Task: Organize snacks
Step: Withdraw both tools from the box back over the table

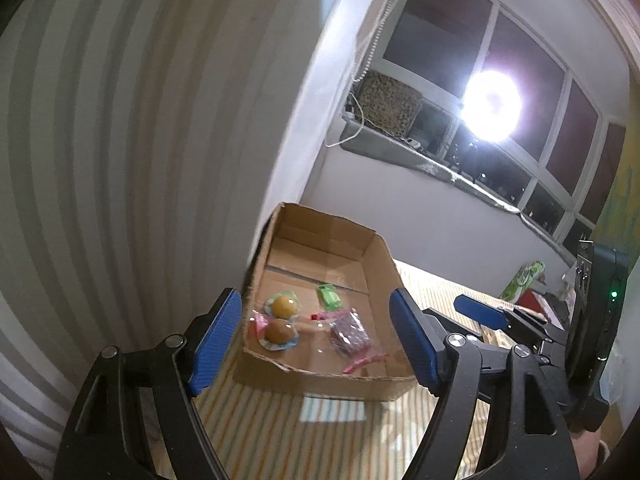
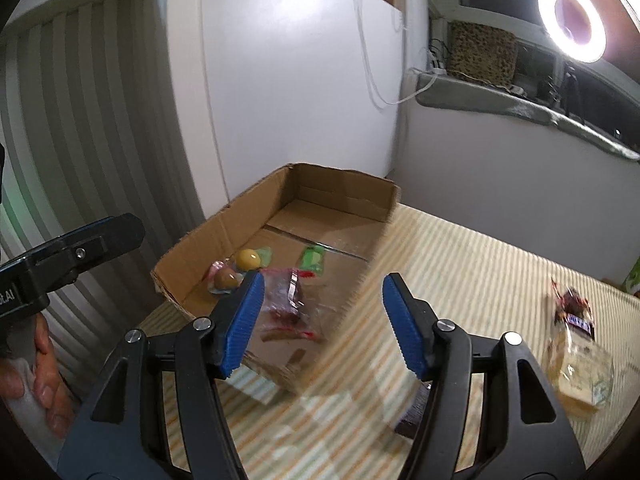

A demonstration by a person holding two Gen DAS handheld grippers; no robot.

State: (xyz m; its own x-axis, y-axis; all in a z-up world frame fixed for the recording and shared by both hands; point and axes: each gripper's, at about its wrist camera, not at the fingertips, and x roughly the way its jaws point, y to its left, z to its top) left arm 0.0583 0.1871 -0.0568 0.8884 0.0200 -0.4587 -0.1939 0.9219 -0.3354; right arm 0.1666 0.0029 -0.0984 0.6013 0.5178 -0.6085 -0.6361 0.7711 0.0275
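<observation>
An open cardboard box [image 1: 372, 264] [image 2: 224, 232] stands on a striped cloth by the wall. Inside lie two round brown snacks in paper cups [image 1: 280, 330] [image 2: 226, 278], a green packet [image 1: 330, 296] [image 2: 312, 258] and a clear bag of dark red snacks [image 1: 350, 334] [image 2: 290, 296]. My left gripper [image 1: 316, 344] is open and empty, just in front of the box. My right gripper [image 2: 322, 322] is open and empty over the box's near right corner; it also shows in the left wrist view [image 1: 480, 312]. A clear bag of chocolate bars [image 2: 576, 324] lies on the cloth to the right.
A striped wall [image 1: 120, 160] runs along the left. A white wall and a window sill [image 2: 520, 100] with a leopard-print box and a ring light [image 2: 572, 20] are behind. A green packet [image 1: 524, 280] and clutter sit at the far right. A dark item [image 2: 416, 412] lies under my right gripper.
</observation>
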